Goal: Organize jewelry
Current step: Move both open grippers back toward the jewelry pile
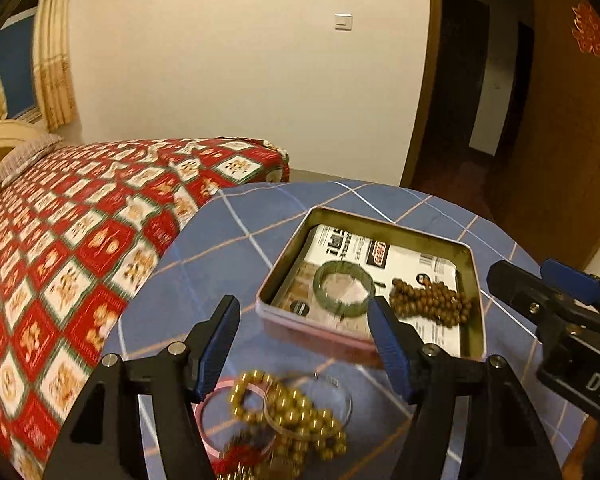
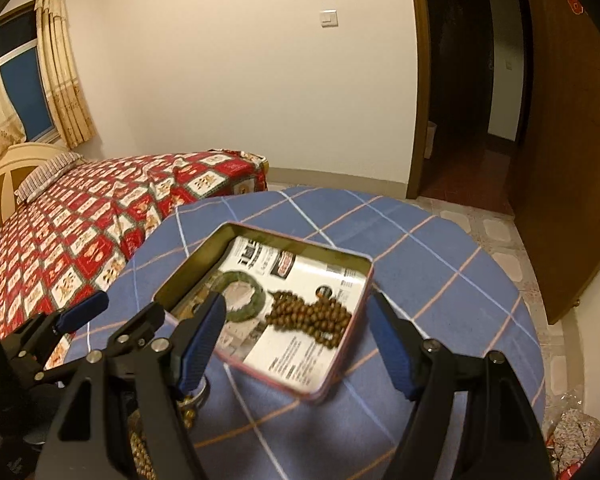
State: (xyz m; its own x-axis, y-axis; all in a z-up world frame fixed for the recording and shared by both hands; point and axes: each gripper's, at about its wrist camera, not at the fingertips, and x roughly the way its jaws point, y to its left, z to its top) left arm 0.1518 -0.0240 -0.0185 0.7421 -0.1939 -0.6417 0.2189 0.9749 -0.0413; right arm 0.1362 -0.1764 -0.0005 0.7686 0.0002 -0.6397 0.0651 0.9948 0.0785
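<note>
A bangle [image 1: 343, 288] and brown beads [image 1: 432, 300] are already laid in the tin [image 1: 474, 280]. Both grippers, left [image 1: 304, 344] and right [image 2: 296, 340], are held apart and empty; the gold beads [image 1: 300, 412] are probably to be picked up next.

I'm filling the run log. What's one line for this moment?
tin: green bangle, brown beads inside | gold beads on table | left gripper open, empty | right gripper open, empty

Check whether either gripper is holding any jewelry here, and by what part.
Nothing is held. The left gripper is open above the gold bead bracelets on the table; the right gripper is open over the tin, its fingers empty.
</note>
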